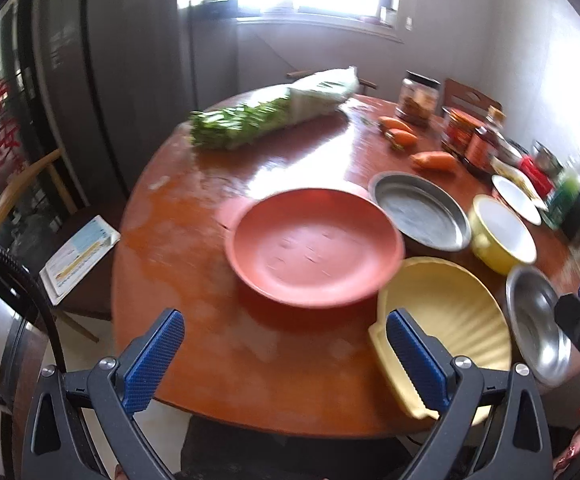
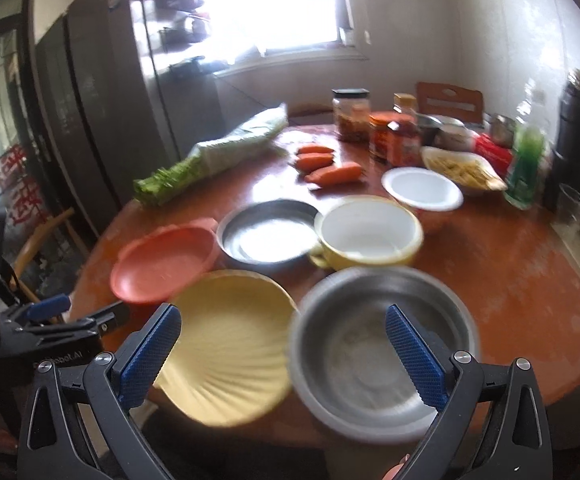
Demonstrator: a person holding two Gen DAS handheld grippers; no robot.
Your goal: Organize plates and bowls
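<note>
On the round wooden table (image 1: 209, 360) lie a red plate (image 1: 314, 246) (image 2: 165, 260), a yellow shell-shaped plate (image 1: 450, 320) (image 2: 229, 344), a flat metal plate (image 1: 422, 210) (image 2: 269, 236), a yellow bowl with a white inside (image 1: 504, 236) (image 2: 368, 232), a steel bowl (image 1: 538, 328) (image 2: 382, 356) and a white bowl (image 2: 422, 188). My left gripper (image 1: 285, 360) is open and empty, near the table's front edge, by the shell plate's left rim. My right gripper (image 2: 281, 356) is open and empty, above the shell plate and the steel bowl.
Leafy greens in a bag (image 1: 273, 112), carrots (image 1: 434, 160) (image 2: 330, 172), jars and bottles (image 2: 394, 136) and a dish of food (image 2: 462, 172) crowd the far and right side. A wooden chair (image 1: 21, 200) stands at the left by a fridge (image 1: 69, 80).
</note>
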